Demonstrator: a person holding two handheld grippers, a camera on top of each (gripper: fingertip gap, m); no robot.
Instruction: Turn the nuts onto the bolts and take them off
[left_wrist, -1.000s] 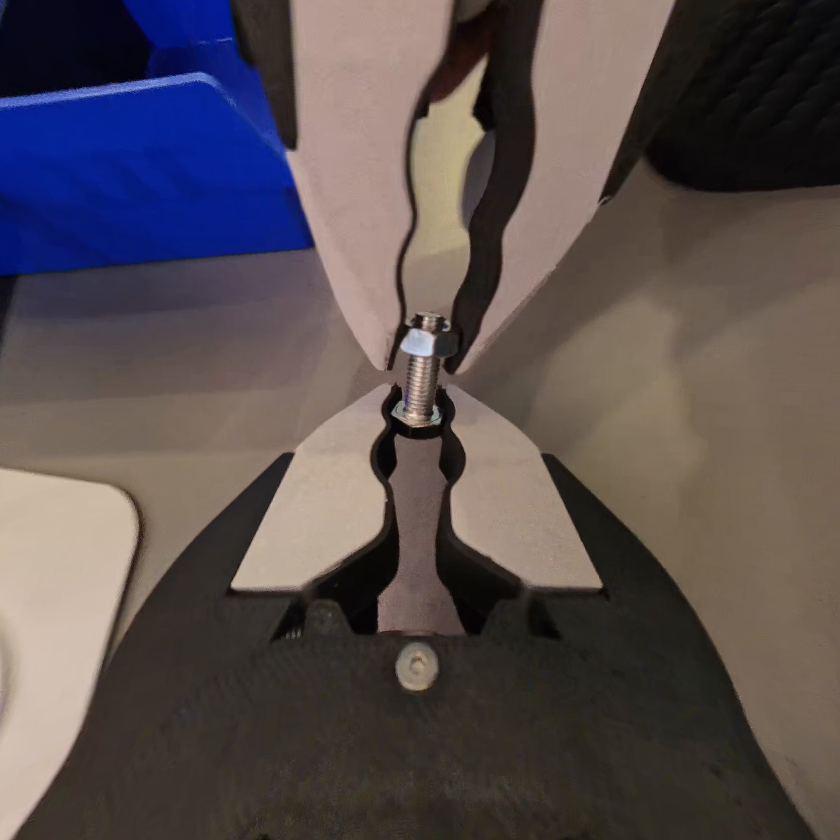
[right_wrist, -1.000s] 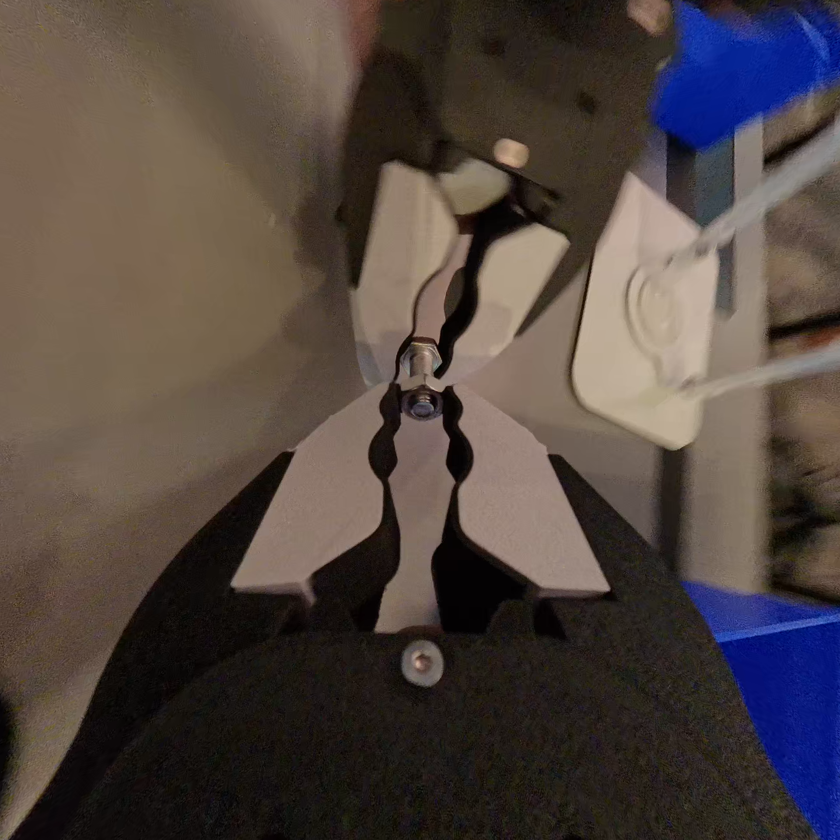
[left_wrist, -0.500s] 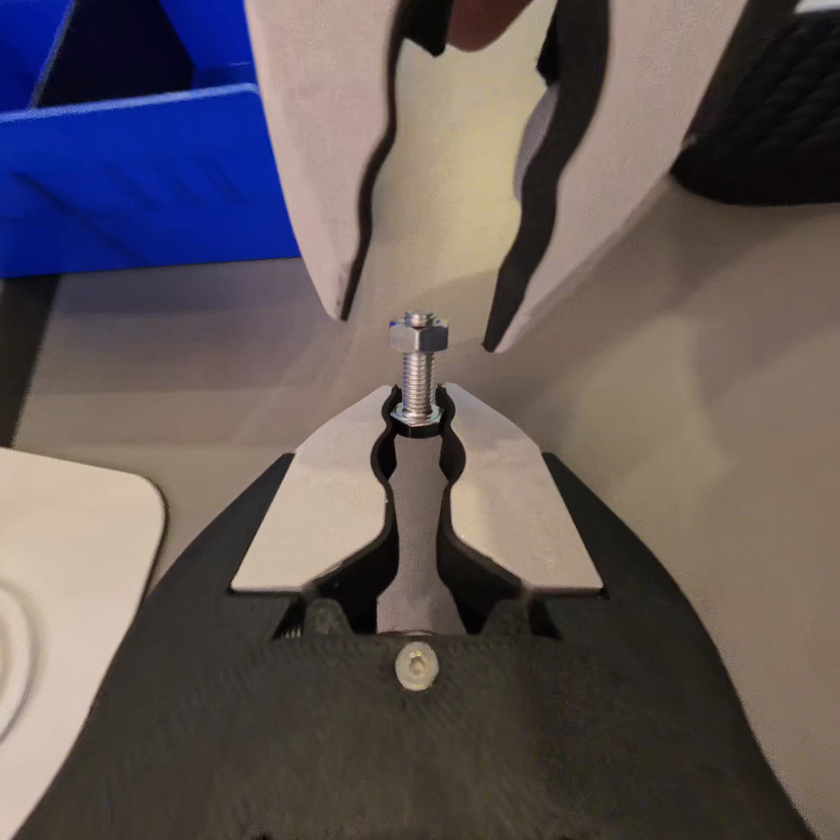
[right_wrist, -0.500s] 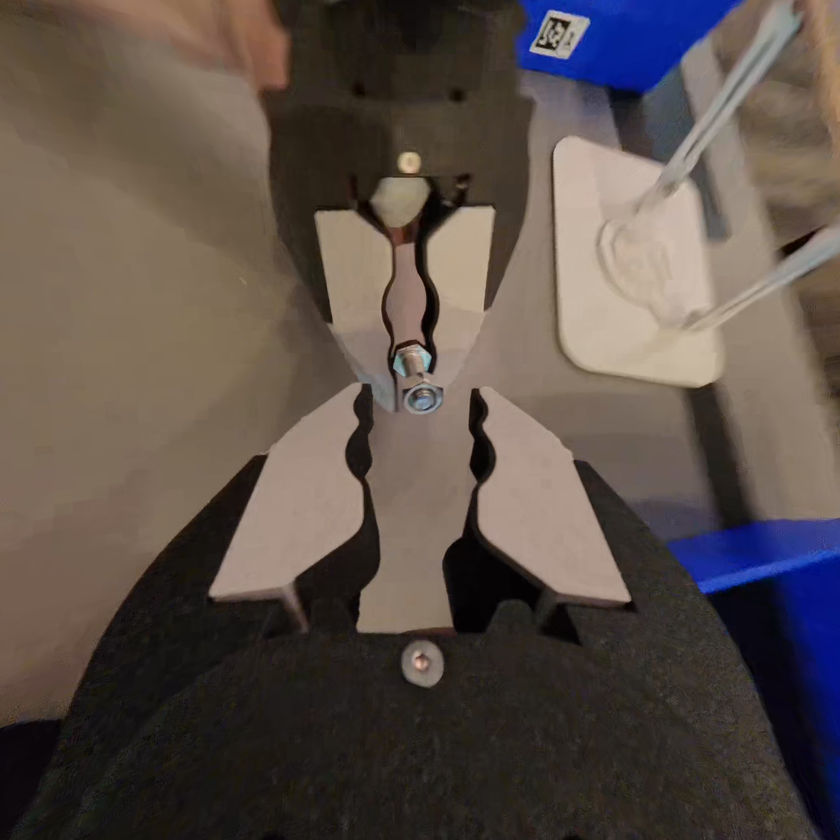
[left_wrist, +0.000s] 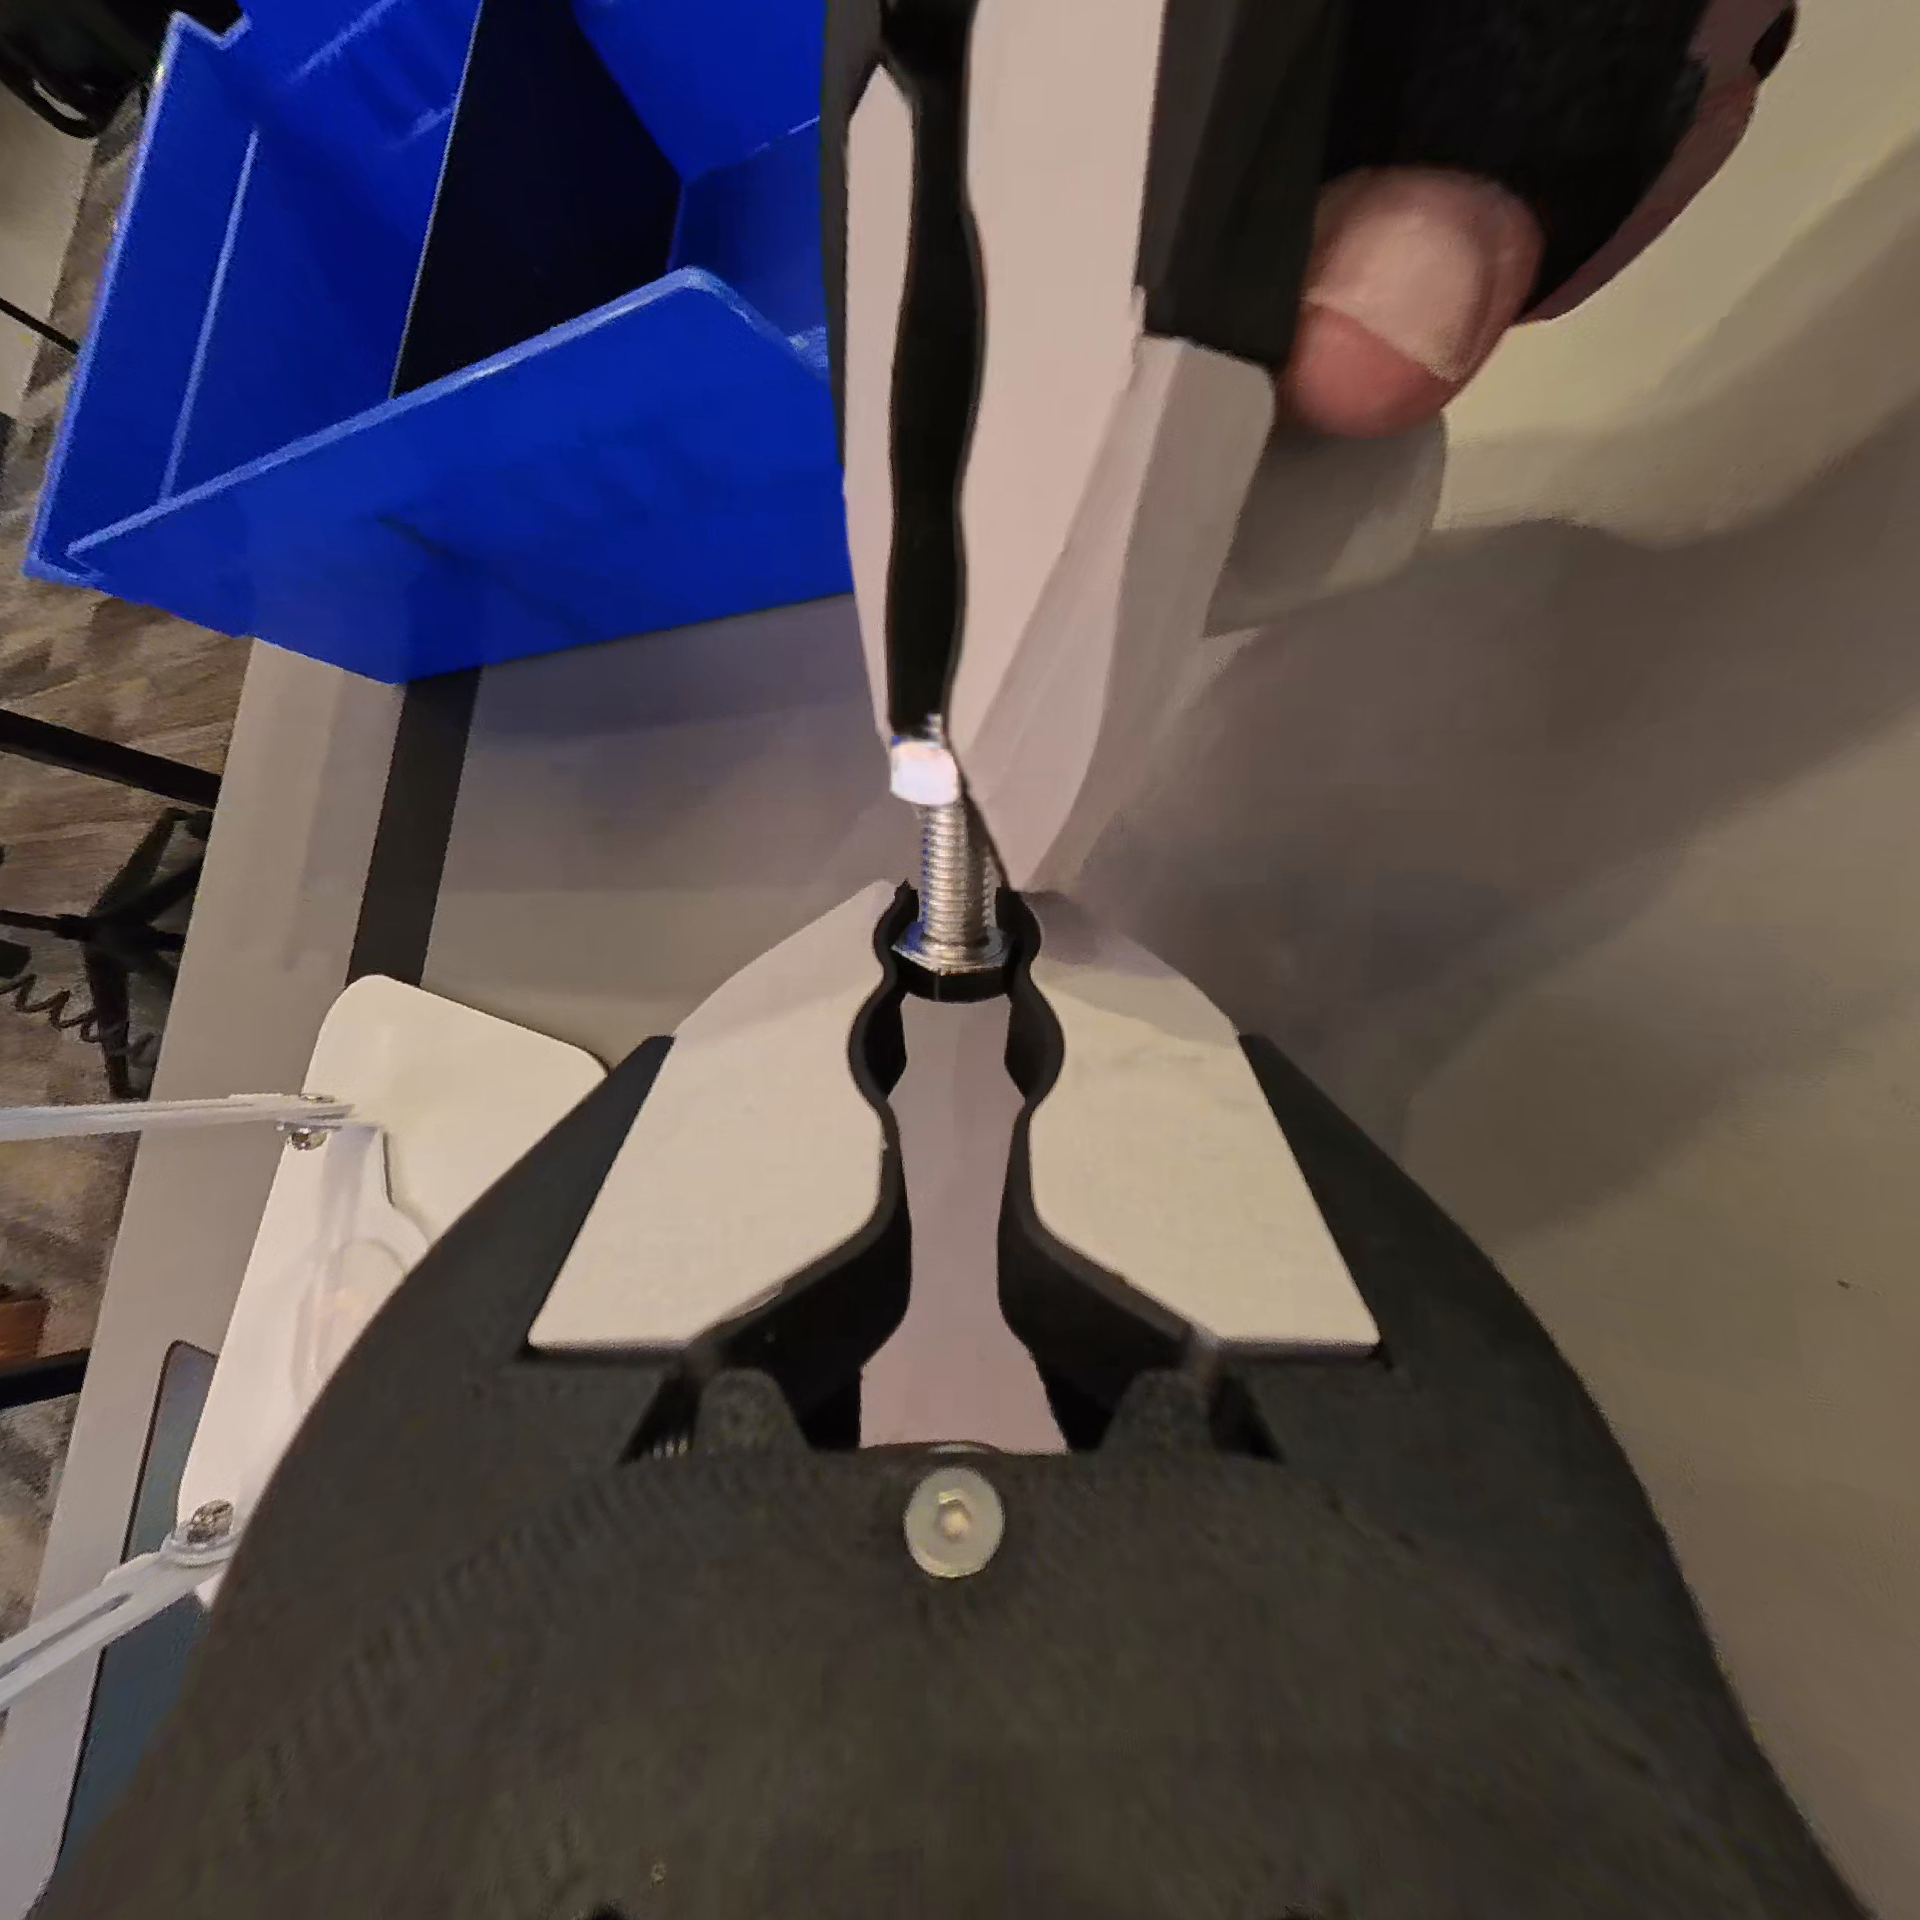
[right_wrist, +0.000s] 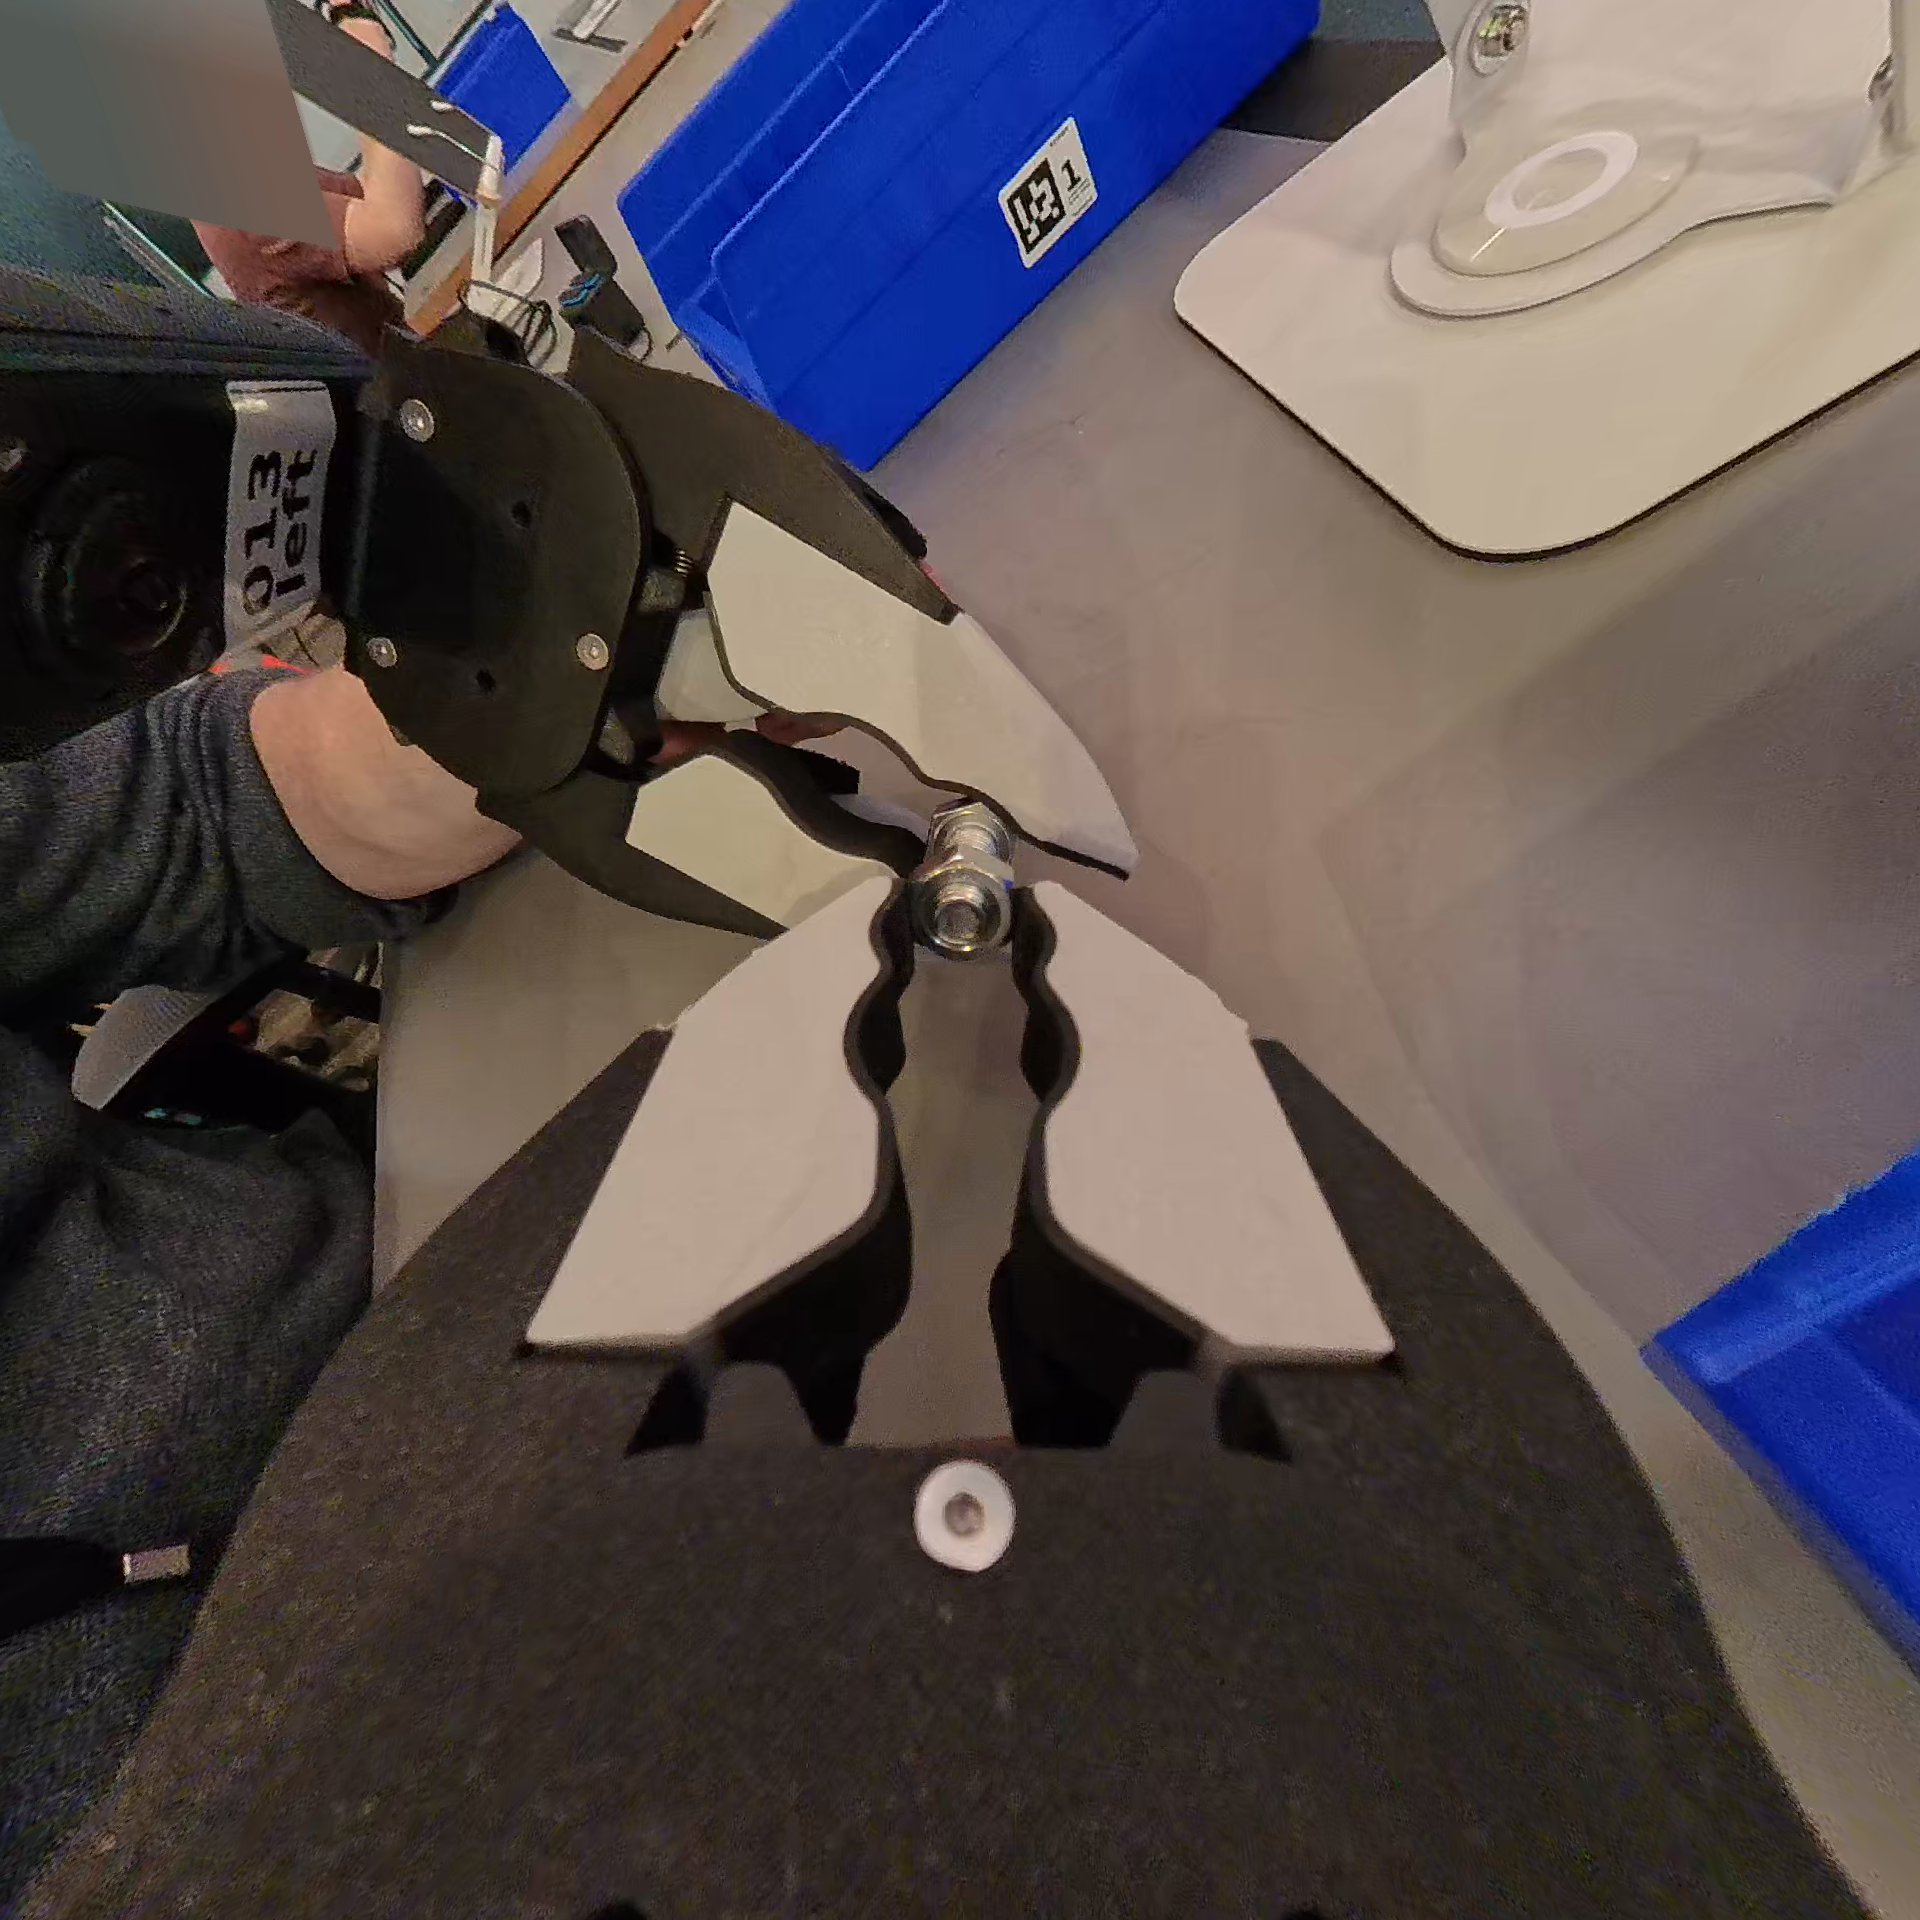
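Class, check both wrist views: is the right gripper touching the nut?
Touching. In the right wrist view the right gripper has its fingertips closed on both sides of the nut, no gap visible.

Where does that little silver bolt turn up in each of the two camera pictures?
Left wrist view: the bolt stands upright at centre, its base clamped by the near hand-held gripper.
Right wrist view: the bolt is seen end-on, just above centre, pinched between both hand-held grippers.
Shared landmark: the blue bin on the table.

A matte grey tabletop (right_wrist: 1455, 831) fills the right of the frame. Patterned grey carpet (left_wrist: 62, 665) shows along the left edge, beyond the table's dark rim.
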